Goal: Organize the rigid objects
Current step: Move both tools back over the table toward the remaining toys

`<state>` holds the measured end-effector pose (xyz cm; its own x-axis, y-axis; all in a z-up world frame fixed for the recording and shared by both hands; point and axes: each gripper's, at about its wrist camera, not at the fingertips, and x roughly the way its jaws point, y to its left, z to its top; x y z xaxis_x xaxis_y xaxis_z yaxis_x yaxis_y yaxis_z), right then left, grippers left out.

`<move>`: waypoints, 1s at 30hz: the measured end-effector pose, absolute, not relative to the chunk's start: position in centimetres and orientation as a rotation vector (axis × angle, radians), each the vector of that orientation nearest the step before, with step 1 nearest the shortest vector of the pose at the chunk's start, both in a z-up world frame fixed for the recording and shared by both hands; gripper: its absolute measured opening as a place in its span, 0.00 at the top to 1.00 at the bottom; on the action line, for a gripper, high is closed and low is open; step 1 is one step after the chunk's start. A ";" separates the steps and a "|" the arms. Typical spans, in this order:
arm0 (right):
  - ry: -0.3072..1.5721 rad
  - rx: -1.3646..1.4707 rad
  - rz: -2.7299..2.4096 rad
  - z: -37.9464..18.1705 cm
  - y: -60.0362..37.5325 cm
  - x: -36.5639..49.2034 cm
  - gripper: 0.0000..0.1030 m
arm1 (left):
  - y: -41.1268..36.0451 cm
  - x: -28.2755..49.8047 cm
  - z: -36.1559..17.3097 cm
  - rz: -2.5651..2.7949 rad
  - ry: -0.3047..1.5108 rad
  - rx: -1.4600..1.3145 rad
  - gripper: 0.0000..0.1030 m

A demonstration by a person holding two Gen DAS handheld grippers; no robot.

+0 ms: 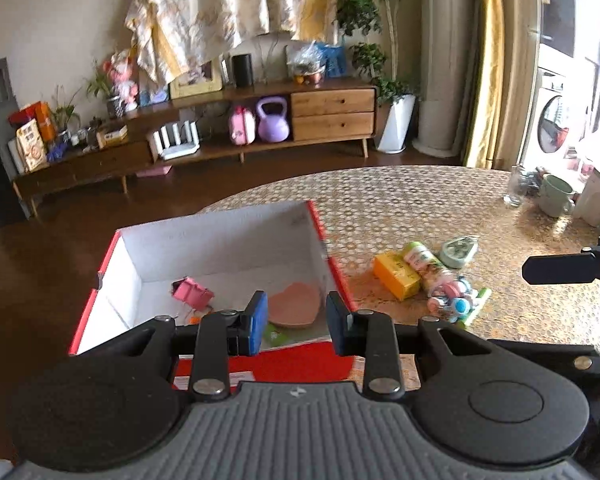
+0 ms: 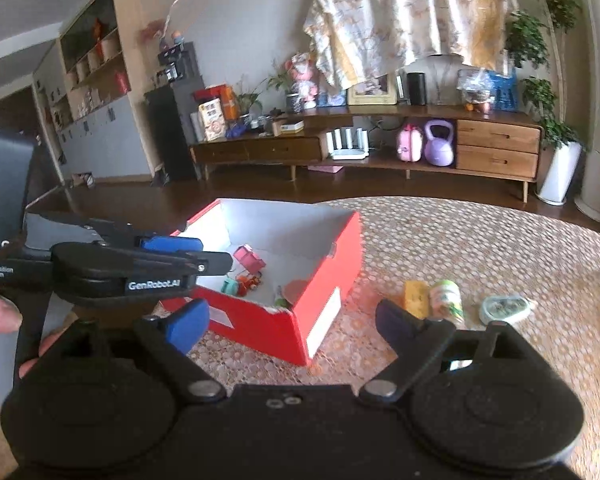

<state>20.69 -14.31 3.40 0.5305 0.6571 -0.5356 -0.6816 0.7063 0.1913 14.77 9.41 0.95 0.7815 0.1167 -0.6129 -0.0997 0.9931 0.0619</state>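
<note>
Red box (image 1: 332, 264) sitting on patterned table (image 1: 440, 200), holding pink block (image 1: 192, 292), heart dish (image 1: 294, 304) and small toys. Yellow box (image 1: 396, 274), green bottle (image 1: 426, 262), round case (image 1: 458, 252) and toy figures (image 1: 452, 300) lying beside it. Left gripper (image 1: 297, 322) hovering over box, jaws at their narrowest, gripping nothing. Right gripper (image 2: 292, 320) standing wide apart, empty.

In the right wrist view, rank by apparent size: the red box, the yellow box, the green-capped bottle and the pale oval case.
1. red box
2. green-capped bottle and pale oval case: too alike to rank
3. yellow box, partly hidden by a finger, so unsure
</note>
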 end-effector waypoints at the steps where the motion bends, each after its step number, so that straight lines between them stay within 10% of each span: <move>1: 0.621 -0.033 0.792 3.2 -14.9 20.6 0.11 | 8.9 14.5 0.9 0.112 0.660 0.031 0.70; 5: 0.618 -0.003 0.750 2.3 -17.5 20.0 0.08 | 7.0 14.1 0.4 0.079 0.640 0.020 0.27; 30: 0.596 -0.119 0.615 -5.4 -22.8 21.9 0.01 | 0.1 18.4 -5.1 -0.035 0.699 -0.100 0.17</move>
<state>21.93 -22.79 -5.42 0.6554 0.5078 -0.5592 -0.5745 0.8157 0.0675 18.42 0.07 -5.15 0.7654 -0.0659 -0.6402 -0.0011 0.9946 -0.1037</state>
